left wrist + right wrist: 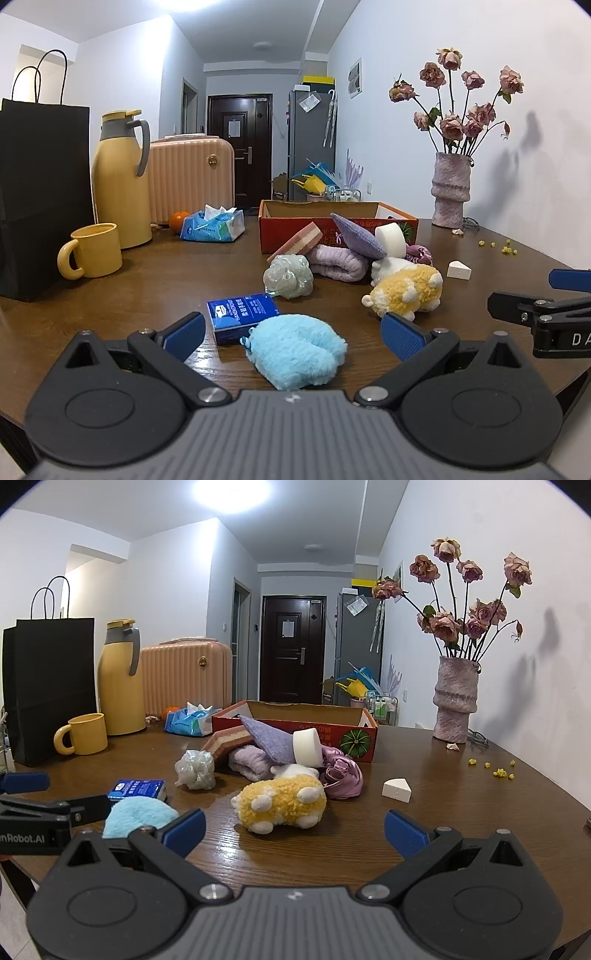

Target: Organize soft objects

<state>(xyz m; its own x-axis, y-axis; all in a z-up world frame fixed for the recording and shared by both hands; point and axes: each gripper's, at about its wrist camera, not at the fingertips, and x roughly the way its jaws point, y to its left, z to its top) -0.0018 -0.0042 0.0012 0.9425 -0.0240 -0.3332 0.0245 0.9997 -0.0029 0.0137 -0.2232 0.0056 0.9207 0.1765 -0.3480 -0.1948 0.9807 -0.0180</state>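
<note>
My left gripper (293,334) stands open above the table, with a fluffy light blue plush (295,354) lying between its blue pads, untouched. Behind it lie a blue tissue pack (242,314), a pale mesh bath ball (288,275), a yellow plush sheep (406,291), a rolled lilac towel (340,264), a purple cushion (356,236), a pink sponge (299,240) and a white round sponge (391,238). The red cardboard box (295,230) sits open behind the pile. My right gripper (295,829) is open just short of the yellow sheep (282,803), holding nothing.
A yellow mug (94,251), yellow thermos (120,181) and black paper bag (40,192) stand at the left. A tissue packet (214,225) and an orange (179,220) lie behind. A vase of dried roses (450,188) stands at the right; a white wedge (459,270) lies near it.
</note>
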